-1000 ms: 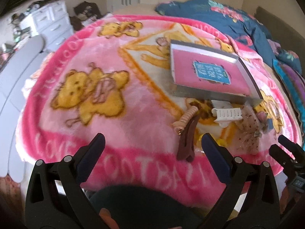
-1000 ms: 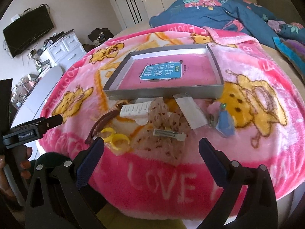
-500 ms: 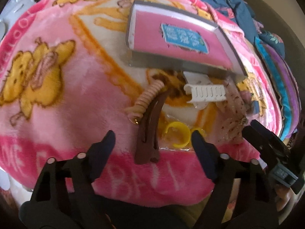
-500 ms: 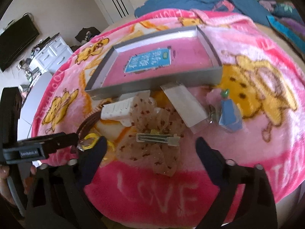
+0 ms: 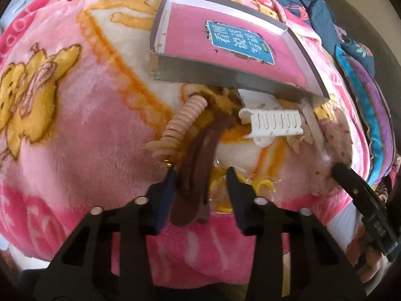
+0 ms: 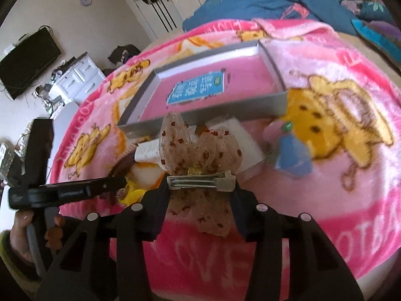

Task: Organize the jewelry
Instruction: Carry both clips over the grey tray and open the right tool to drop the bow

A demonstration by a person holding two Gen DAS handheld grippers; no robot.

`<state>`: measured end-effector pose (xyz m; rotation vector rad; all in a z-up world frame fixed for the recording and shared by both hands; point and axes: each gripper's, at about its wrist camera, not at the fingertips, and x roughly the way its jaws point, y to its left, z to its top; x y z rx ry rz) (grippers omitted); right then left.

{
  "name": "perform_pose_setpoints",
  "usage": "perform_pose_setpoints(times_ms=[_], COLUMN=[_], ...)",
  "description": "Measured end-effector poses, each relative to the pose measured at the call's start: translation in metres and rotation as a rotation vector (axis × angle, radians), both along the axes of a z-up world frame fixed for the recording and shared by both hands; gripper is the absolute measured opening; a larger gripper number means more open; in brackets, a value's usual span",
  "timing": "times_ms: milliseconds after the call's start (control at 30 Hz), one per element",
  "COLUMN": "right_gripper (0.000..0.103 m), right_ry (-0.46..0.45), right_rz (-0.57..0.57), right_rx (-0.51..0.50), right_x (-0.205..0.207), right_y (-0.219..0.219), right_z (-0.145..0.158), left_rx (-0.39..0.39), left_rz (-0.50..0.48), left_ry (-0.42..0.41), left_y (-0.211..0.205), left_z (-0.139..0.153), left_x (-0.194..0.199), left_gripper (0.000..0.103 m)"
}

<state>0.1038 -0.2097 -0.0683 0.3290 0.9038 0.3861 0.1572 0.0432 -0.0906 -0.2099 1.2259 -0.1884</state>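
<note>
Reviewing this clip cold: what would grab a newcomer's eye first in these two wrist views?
Probably the pink cartoon blanket filling both views, with the grey tray lined in pink lying on it. Next, the right gripper, whose jaws have just been closing, clamped on the metal clip of a sheer spotted bow in front of the tray. The left gripper, also just closing, straddles a long brown hair clip beside a beige spiral tie.

A bed is covered by a pink blanket (image 5: 82,115) printed with yellow bears. On the blanket lie a shallow grey tray (image 5: 225,74), a coiled beige hair tie (image 5: 181,123), a brown hair clip (image 5: 198,165), a white comb clip (image 5: 273,124) and a blue tag (image 6: 292,159). A crumpled dark blue quilt (image 6: 263,2) is seen beyond the blanket.
</note>
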Motion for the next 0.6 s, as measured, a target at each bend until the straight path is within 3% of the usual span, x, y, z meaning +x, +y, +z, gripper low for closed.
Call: perform_pose_setpoints(times_ms=[67, 167, 367, 600], right_gripper=[0.044, 0.044, 0.044, 0.044], right_ry=[-0.005, -0.021, -0.069, -0.126], right_rz=[-0.007, -0.024, -0.032, -0.016], right_rx=[0.009, 0.012, 0.010, 0.024], right_x=[-0.003, -0.006, -0.009, -0.008], right_y=[-0.007, -0.016, -0.022, -0.030], right_z=[0.004, 0.010, 0.026, 0.052], left_rx=[-0.001, -0.020, -0.027, -0.026], left_rz=[0.002, 0.009, 0.001, -0.006], left_ry=[-0.001, -0.015, -0.044, -0.134], left_y=[0.000, 0.003, 0.004, 0.006], left_z=[0.000, 0.002, 0.016, 0.056], left_x=[0.003, 0.002, -0.003, -0.011], left_gripper=[0.021, 0.006, 0.006, 0.006])
